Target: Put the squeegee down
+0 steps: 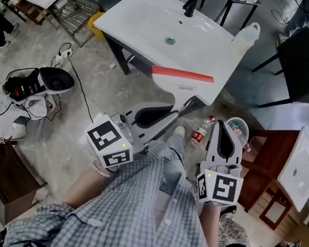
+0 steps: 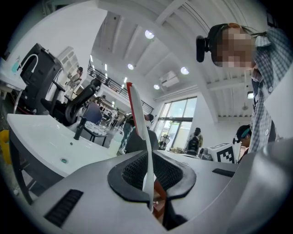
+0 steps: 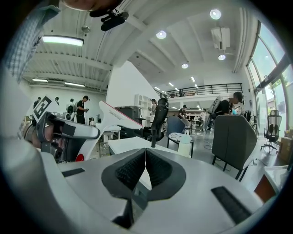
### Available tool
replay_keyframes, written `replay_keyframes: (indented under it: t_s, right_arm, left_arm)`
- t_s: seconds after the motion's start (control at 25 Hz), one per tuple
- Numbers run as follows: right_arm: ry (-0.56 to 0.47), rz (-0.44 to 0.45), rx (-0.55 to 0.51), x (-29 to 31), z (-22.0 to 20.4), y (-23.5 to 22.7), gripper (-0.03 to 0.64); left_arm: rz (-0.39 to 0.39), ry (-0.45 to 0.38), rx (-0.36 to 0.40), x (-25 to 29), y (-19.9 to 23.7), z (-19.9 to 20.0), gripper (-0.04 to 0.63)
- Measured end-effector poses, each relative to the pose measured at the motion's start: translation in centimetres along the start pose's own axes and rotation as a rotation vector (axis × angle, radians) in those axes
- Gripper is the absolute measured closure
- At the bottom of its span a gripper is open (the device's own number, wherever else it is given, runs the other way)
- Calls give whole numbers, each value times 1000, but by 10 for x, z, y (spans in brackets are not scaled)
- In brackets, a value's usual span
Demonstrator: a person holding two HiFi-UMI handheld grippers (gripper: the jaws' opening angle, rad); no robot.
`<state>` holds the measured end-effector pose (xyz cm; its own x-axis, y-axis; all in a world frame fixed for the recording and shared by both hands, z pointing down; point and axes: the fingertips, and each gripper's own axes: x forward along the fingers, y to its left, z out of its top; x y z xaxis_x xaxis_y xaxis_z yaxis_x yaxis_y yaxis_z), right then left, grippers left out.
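Observation:
The squeegee [image 1: 182, 79], white with a red blade along its far edge, hangs over the front rim of the white sink basin [image 1: 149, 27]. My left gripper [image 1: 173, 115] is shut on its handle. In the left gripper view the squeegee [image 2: 137, 119] stands up thin and edge-on from between the pads of the left gripper [image 2: 149, 178]. My right gripper [image 1: 219, 125] hangs to the right of the person's leg, shut with nothing in it. In the right gripper view the right gripper [image 3: 145, 167] has its pads together, and the squeegee [image 3: 120, 116] shows to the left.
A black faucet [image 1: 190, 4] and a translucent jug [image 1: 246, 35] stand on the sink. On the floor lie a plastic bottle [image 1: 201, 130] and a black-and-white machine [image 1: 36, 83]. A black chair [image 1: 302, 60] and a brown cabinet [image 1: 261, 161] are at the right.

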<state>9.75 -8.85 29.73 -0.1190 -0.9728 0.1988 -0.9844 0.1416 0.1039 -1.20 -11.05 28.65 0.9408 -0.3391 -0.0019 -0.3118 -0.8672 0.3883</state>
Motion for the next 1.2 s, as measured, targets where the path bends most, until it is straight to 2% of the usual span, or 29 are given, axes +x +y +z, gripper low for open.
replay_keyframes:
  t_s: [0.52,0.72,0.92,1.2]
  right_arm:
    - [10,2,59,37,3,-52,607]
    - [-4,52,89,52,10,-61,607]
    - [22,100,55,68,13,-61,606]
    - [58,198,226,95,5,-66,604]
  left_arm:
    - [-28,31,-30,68,24,-4,561]
    - [-39,55,-41,93,33,-10,561]
    - [-39,73,-46,115,40,-17,561]
    - [-23,109,-28,141,54,-26,561]
